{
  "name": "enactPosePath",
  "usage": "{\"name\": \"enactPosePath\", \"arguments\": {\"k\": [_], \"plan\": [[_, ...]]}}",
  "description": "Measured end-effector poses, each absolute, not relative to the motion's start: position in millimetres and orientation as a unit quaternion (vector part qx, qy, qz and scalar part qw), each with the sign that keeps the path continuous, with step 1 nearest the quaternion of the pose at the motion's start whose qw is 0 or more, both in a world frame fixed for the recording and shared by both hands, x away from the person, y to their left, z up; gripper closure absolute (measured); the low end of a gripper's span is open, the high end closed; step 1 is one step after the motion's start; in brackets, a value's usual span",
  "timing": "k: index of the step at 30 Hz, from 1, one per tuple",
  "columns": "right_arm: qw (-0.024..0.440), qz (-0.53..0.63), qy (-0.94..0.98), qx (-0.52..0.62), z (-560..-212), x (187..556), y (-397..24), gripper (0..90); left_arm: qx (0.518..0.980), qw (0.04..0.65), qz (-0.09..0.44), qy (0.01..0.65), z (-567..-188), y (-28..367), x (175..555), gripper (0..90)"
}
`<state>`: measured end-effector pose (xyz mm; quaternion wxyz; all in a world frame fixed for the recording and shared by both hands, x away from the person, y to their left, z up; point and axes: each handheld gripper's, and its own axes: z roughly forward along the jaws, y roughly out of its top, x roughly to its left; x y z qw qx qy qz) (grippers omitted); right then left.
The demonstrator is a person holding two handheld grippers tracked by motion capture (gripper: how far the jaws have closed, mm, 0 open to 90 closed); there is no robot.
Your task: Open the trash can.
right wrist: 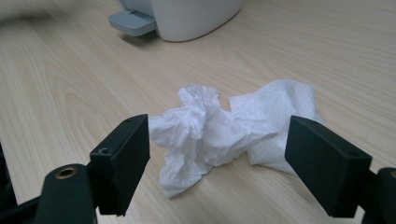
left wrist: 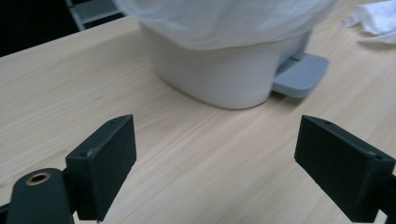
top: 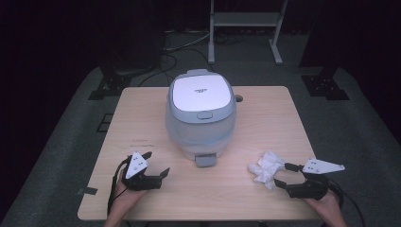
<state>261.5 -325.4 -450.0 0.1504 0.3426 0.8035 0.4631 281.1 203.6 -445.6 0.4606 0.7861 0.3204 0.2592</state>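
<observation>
My right gripper [top: 284, 175] is spread wide, jaws flanking the crumpled white tissue [top: 265, 169] without pinching it; soft, creased paper lying near the table's [top: 142, 109] right front edge. My left gripper [top: 157, 164] is released too, with bare pale wood ahead. Between them stands the rounded, smooth white bin [top: 201, 116], grey pedal [top: 205, 160] forward.
</observation>
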Motion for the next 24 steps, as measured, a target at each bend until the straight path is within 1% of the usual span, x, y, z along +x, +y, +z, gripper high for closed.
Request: {"name": "enactPosePath", "arguments": {"k": [12,14,16,19,20,21,23,24], "plan": [[0.155,0.459,0.806,0.339,-448.8,260.8,-324.1,21.1,0.808,0.459,0.238,0.283,-447.6,178.0,282.1,14.4],[0.156,0.459,0.806,0.339,-448.5,260.7,-324.2,21.1,0.813,0.46,0.231,0.271,-446.7,171.4,282.0,21.2],[0.156,0.46,0.806,0.339,-448.3,260.6,-324.1,21.1,0.814,0.46,0.23,0.27,-446.5,168.9,282.2,21.2],[0.156,0.46,0.806,0.339,-448.2,260.5,-323.8,21.0,0.817,0.461,0.226,0.264,-444.9,163.6,283.3,23.7],[0.156,0.46,0.806,0.339,-448.1,260.4,-323.8,21.1,0.816,0.464,0.224,0.264,-444.5,161.7,283.9,24.8],[0.156,0.46,0.806,0.339,-448.0,260.5,-323.9,21.0,0.816,0.468,0.22,0.259,-443.2,157.9,284.6,28.8],[0.156,0.46,0.806,0.339,-447.9,260.4,-324.0,21.1,0.817,0.468,0.219,0.257,-442.4,155.7,285.0,29.3],[0.156,0.461,0.805,0.339,-447.8,260.3,-324.1,21.1,0.817,0.47,0.219,0.254,-441.9,153.2,285.5,31.4]]}}
